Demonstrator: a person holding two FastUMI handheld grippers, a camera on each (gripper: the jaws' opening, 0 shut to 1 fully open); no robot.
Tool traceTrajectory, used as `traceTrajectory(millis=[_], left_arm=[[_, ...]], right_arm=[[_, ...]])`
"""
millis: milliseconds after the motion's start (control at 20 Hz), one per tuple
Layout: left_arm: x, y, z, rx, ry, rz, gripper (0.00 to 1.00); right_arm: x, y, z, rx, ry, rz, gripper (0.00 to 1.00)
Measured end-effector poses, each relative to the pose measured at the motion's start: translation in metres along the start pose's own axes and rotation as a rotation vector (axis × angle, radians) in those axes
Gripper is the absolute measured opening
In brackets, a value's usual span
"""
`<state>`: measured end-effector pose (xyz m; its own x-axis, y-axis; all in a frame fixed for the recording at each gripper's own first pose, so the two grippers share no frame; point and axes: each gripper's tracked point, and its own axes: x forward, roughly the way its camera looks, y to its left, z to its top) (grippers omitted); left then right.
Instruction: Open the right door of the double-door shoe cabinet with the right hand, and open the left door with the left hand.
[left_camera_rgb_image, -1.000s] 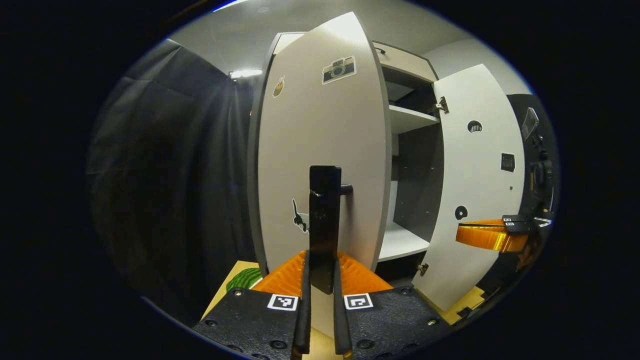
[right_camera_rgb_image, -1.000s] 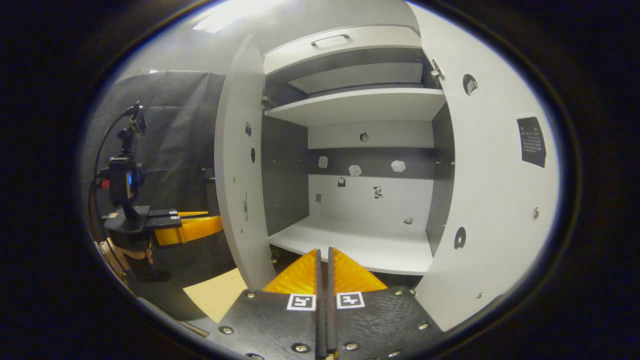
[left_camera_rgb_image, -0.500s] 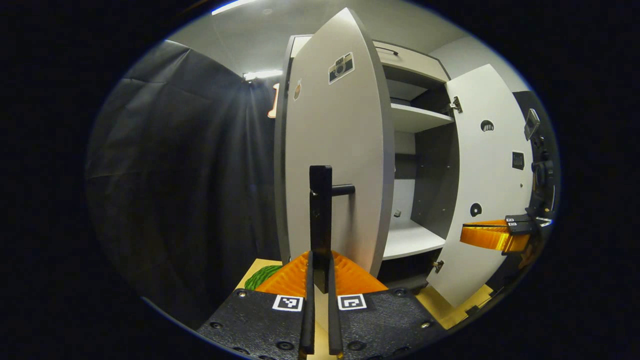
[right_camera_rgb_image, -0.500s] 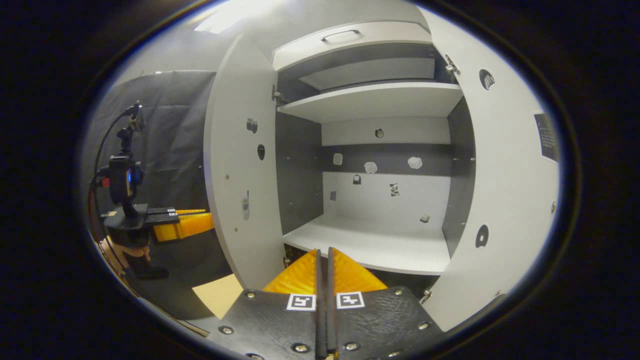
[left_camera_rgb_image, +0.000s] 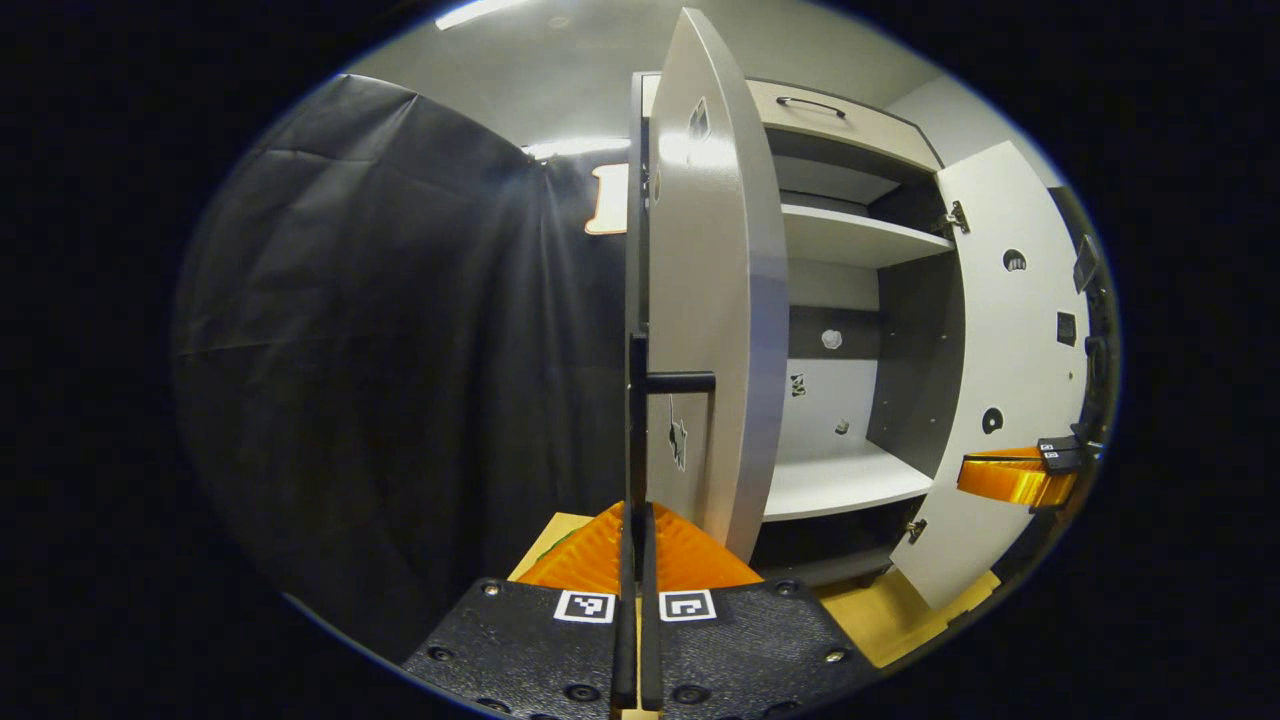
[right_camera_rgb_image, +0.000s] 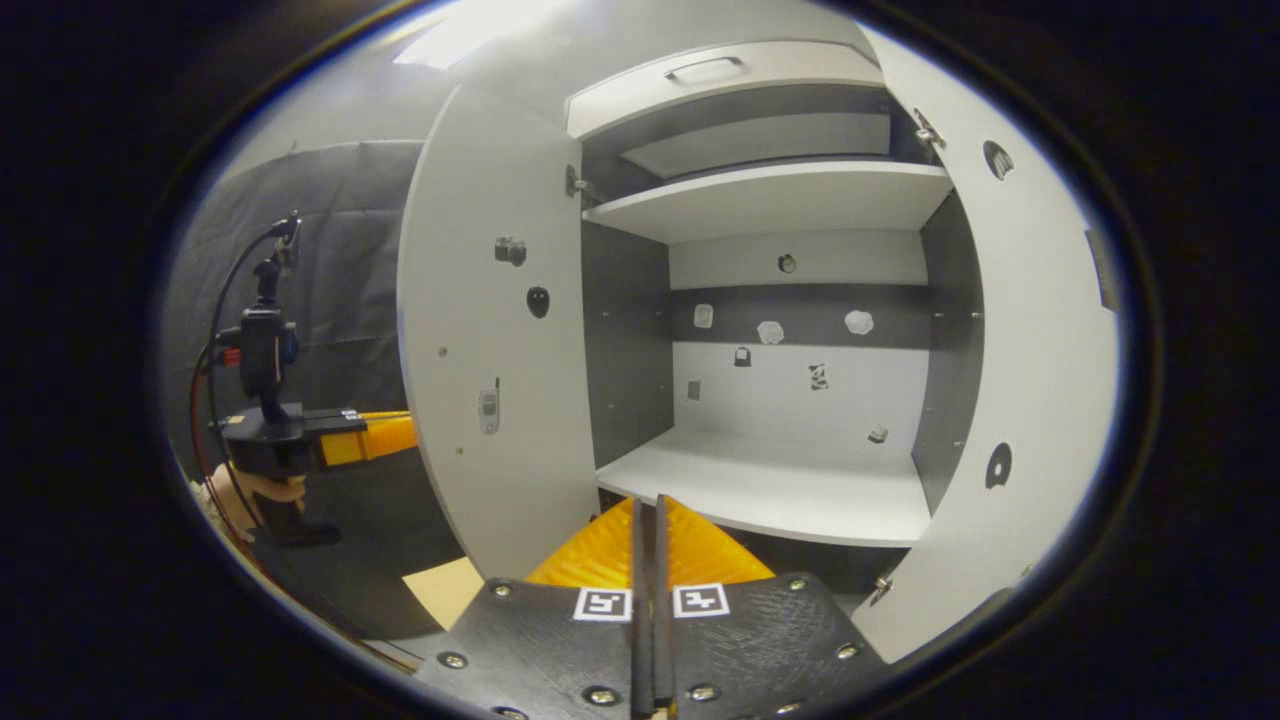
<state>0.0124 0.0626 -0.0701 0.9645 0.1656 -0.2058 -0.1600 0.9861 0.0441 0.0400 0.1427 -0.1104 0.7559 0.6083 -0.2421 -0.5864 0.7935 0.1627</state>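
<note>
The shoe cabinet stands with both doors swung wide. In the left gripper view the left door (left_camera_rgb_image: 705, 300) is nearly edge-on, and its dark bar handle (left_camera_rgb_image: 637, 400) runs down between the fingers of my left gripper (left_camera_rgb_image: 637, 515), which is shut on it. The right door (left_camera_rgb_image: 1005, 350) stands open at the right, with my right gripper (left_camera_rgb_image: 1010, 478) beside it. In the right gripper view my right gripper (right_camera_rgb_image: 648, 510) is shut on nothing and faces the cabinet's lower shelf (right_camera_rgb_image: 780, 485), between the left door (right_camera_rgb_image: 490, 330) and the right door (right_camera_rgb_image: 1040, 380). My left gripper (right_camera_rgb_image: 370, 437) pokes out behind the left door.
An upper shelf (right_camera_rgb_image: 770, 195) and a shut drawer (right_camera_rgb_image: 720, 75) sit above the bare interior. Black cloth (left_camera_rgb_image: 400, 350) hangs to the left of the cabinet. A hand (right_camera_rgb_image: 250, 495) holds the left gripper under a camera mount (right_camera_rgb_image: 262, 345). Tan floor (left_camera_rgb_image: 900, 620) lies below the doors.
The left door has swung further open with my left gripper on its handle, turning from face-on to nearly edge-on. The right gripper has drifted slightly left, still shut.
</note>
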Motion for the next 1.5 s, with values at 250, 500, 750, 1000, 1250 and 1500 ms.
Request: traceTrajectory(millis=[250,500,750,1000,1250,1500], left_arm=[[-0.004,0.012,0.003,-0.002,-0.014,0.035,0.02],[-0.005,0.015,0.005,-0.038,-0.032,0.081,0.0],[-0.011,0.022,0.008,-0.011,-0.033,0.102,0.0],[-0.005,0.004,0.019,-0.032,-0.081,0.023,0.01],[0.004,-0.017,0.032,-0.014,-0.134,-0.093,0.0],[0.011,-0.042,0.037,-0.002,-0.154,-0.209,0.01]], right_arm=[[0.004,0.011,0.004,0.029,-0.009,0.028,0.01],[0.006,0.025,0.006,0.041,-0.014,0.069,0.01],[-0.001,0.023,0.005,0.047,-0.027,0.054,0.01],[-0.013,0.007,0.009,0.064,-0.052,-0.021,0.01],[-0.029,-0.011,0.018,0.051,-0.082,-0.102,0.01],[-0.045,-0.031,0.032,0.04,-0.113,-0.212,0.01]])
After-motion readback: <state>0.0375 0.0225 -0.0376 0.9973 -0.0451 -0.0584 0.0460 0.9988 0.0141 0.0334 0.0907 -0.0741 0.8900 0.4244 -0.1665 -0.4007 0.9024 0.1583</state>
